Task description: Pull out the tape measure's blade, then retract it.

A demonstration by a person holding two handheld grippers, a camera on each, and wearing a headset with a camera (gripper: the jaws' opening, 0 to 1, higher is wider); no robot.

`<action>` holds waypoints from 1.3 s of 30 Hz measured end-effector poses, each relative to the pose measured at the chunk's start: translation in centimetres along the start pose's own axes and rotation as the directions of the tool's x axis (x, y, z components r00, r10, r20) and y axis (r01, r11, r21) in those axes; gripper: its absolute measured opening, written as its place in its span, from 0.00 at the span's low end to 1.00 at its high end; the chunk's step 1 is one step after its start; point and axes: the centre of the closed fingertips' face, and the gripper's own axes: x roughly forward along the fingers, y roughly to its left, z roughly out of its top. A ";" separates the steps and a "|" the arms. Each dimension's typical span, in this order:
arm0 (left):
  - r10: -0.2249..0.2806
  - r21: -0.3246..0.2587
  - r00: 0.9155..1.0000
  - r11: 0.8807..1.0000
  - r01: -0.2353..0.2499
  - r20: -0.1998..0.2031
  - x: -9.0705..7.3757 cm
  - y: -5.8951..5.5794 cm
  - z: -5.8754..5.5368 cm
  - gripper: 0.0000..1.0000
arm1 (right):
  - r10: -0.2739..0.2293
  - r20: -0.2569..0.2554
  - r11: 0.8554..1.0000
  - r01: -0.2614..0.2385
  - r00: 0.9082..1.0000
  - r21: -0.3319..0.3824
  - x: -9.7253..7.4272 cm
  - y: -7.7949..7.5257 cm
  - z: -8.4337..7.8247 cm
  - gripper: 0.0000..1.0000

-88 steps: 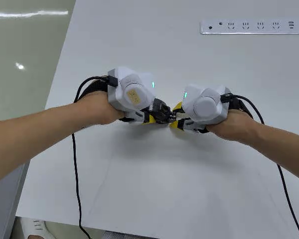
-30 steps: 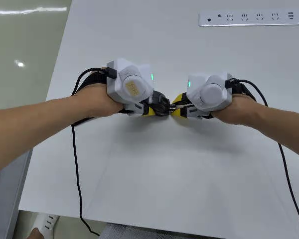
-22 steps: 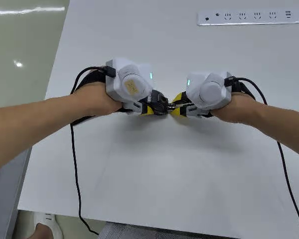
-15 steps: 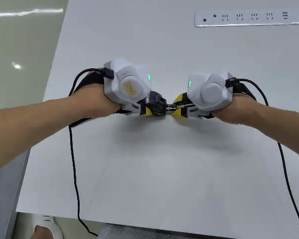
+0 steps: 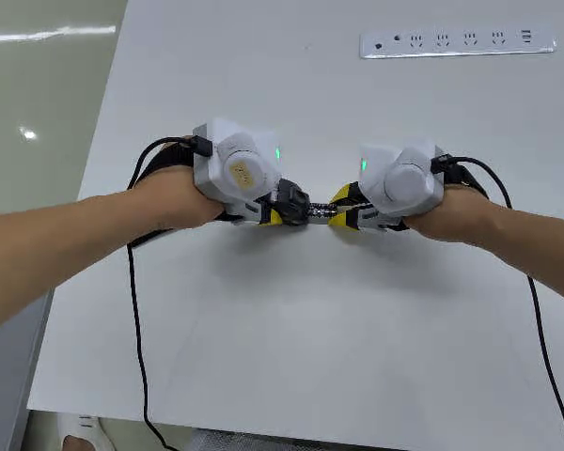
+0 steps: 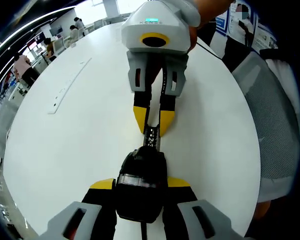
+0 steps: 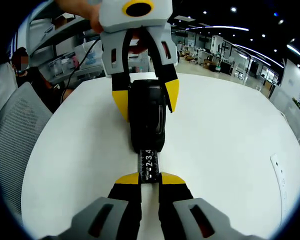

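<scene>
In the middle of the head view the two grippers meet nose to nose over a white table (image 5: pixel 310 357). The left gripper (image 5: pixel 280 214), held in the left hand (image 5: pixel 174 197), is clamped on the black tape measure (image 5: pixel 294 203), which sits at the centre of the frame just above the tabletop. The right gripper (image 5: pixel 341 214), held in the right hand (image 5: pixel 451 214), is pinched tight on the blade (image 5: pixel 320 212), a short length of which spans the small gap between the two sets of yellow jaw tips.

In the left gripper view the tape measure (image 6: pixel 142 170) fills the lower middle, squeezed between that gripper's own jaws. The blade (image 6: pixel 151 137) runs up from it into the jaws of the right gripper (image 6: pixel 153 125), which hangs down from the top of the frame.

In the right gripper view the blade (image 7: pixel 148 162) lies in the lower middle, with black numerals 2, 3 and 4 on it, and its near end is gripped between the right gripper's own jaws. The blade's end hook seems to be hidden between them. Above it, the tape measure (image 7: pixel 146 115) sits in the jaws of the left gripper (image 7: pixel 146 102).

A white power strip (image 5: pixel 456 42) lies in the upper right of the head view, well away from the grippers. A black cable (image 5: pixel 136 310) trails from the left gripper down the lower left of the frame.
</scene>
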 end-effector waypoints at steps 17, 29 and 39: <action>-0.008 0.003 1.000 1.000 0.008 -0.006 0.0 -0.1 0.0 0.32 | -0.002 -0.011 1.000 0.002 1.000 0.005 -1.3 0.1 -1.2 0.11; -0.009 0.007 1.000 1.000 0.009 -0.007 0.1 -0.1 0.0 0.32 | -0.016 -0.027 1.000 0.016 0.999 0.022 -2.6 0.1 -2.6 0.11; -0.009 0.006 1.000 1.000 0.010 -0.008 0.0 -0.1 0.0 0.32 | -0.023 -0.041 0.999 0.024 0.999 0.029 -3.7 0.0 -3.9 0.11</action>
